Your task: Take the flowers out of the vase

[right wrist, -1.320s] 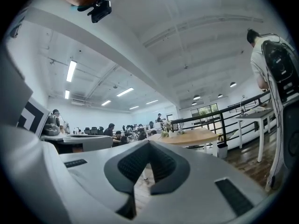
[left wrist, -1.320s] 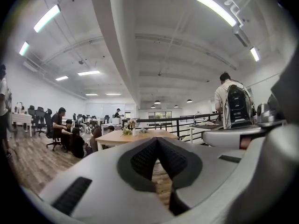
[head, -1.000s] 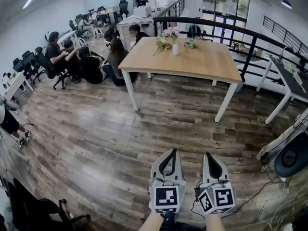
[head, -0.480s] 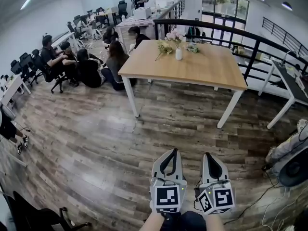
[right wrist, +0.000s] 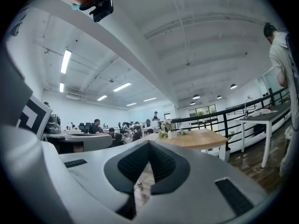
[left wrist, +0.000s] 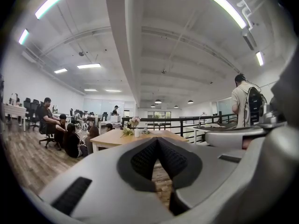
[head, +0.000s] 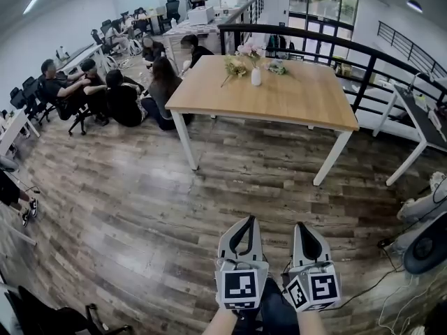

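Note:
A small white vase point(head: 256, 76) with pink flowers point(head: 249, 49) stands upright at the far side of a wooden table point(head: 293, 107) across the room. Loose flower sprigs point(head: 234, 67) lie on the tabletop beside it. Both grippers hover side by side over the plank floor, far short of the table. My left gripper point(head: 244, 222) is shut and holds nothing. My right gripper point(head: 302, 227) is likewise shut and holds nothing. The left gripper view shows the vase point(left wrist: 137, 132) small beyond the meeting jaws, and in the right gripper view the vase point(right wrist: 170, 135) is just as distant.
Several people point(head: 126, 93) sit on the floor and on office chairs left of the table. A black railing point(head: 363, 54) runs behind it. A white desk point(head: 419, 121) stands at the right. Cables and a black round device point(head: 426, 246) lie on the floor at the right.
The table and vase have drawn slightly nearer and the seated people have slid left in the head view. Both grippers keep their spot at the bottom, still shut.

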{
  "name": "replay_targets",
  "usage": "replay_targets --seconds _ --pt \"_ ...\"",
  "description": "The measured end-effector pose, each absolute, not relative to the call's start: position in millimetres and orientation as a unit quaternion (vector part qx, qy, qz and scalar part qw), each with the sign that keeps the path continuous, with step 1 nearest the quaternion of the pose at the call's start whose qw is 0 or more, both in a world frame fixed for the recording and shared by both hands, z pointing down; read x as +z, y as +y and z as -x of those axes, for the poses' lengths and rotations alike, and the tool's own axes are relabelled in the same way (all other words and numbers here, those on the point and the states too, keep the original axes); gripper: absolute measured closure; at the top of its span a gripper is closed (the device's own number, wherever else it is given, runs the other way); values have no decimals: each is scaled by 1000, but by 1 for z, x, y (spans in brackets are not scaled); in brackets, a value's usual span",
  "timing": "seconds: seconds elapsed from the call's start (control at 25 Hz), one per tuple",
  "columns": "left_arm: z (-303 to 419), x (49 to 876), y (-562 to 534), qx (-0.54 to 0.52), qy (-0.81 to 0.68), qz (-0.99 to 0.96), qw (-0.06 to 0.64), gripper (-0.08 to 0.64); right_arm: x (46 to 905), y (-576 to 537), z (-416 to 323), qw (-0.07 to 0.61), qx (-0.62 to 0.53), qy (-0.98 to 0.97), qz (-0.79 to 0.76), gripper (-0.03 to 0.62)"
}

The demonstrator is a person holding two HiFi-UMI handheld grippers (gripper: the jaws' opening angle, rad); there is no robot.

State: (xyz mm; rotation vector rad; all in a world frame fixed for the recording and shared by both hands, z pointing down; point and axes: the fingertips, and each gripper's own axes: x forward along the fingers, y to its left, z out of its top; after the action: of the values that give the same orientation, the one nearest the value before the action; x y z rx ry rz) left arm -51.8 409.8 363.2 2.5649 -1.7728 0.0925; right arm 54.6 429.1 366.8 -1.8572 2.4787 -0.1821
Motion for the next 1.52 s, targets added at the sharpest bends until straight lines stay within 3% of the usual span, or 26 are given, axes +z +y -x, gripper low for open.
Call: replay_targets --seconds 1.52 --pt "-47 356 178 47 -602 -797 -6 526 356 179 -155 47 -63 822 564 597"
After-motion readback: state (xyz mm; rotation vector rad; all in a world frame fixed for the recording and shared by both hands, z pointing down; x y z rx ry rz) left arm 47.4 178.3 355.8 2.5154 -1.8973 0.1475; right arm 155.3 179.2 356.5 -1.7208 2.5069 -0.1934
